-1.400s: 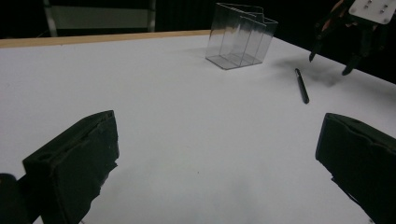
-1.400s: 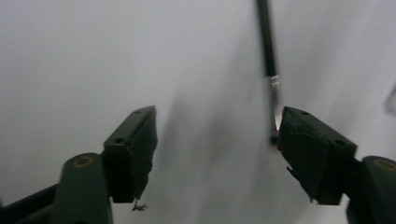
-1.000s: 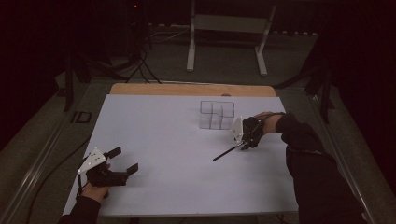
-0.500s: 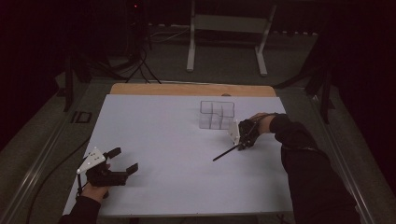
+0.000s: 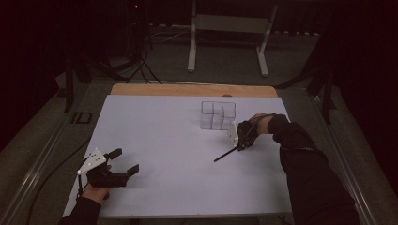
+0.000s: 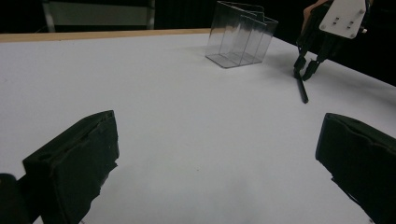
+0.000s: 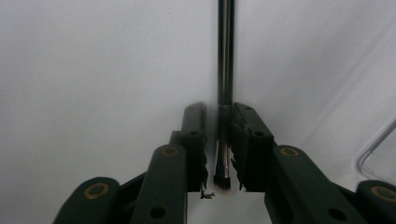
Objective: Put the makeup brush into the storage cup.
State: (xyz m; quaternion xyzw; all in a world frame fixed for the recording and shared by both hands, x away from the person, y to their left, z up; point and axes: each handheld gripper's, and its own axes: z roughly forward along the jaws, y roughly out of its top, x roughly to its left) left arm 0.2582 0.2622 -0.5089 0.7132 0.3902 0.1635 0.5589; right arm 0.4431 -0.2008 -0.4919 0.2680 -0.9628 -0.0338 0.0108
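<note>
a thin black makeup brush with a dark metal ferrule (image 7: 226, 70) is being pinched near its bristle end by the right gripper (image 7: 219, 140), whose jaws have just been closing. light, stiff and slippery, it is probably best gripped at the ferrule; the left gripper (image 5: 123, 161) is being held open.

Dark room — white table (image 5: 155, 126), wooden far edge; grey floor (image 5: 225, 70), white metal stand (image 5: 227, 28) behind.

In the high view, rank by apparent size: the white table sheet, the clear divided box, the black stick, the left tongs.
1. white table sheet
2. left tongs, though nearness to the camera enlarges them
3. clear divided box
4. black stick, long but thinnest
</note>
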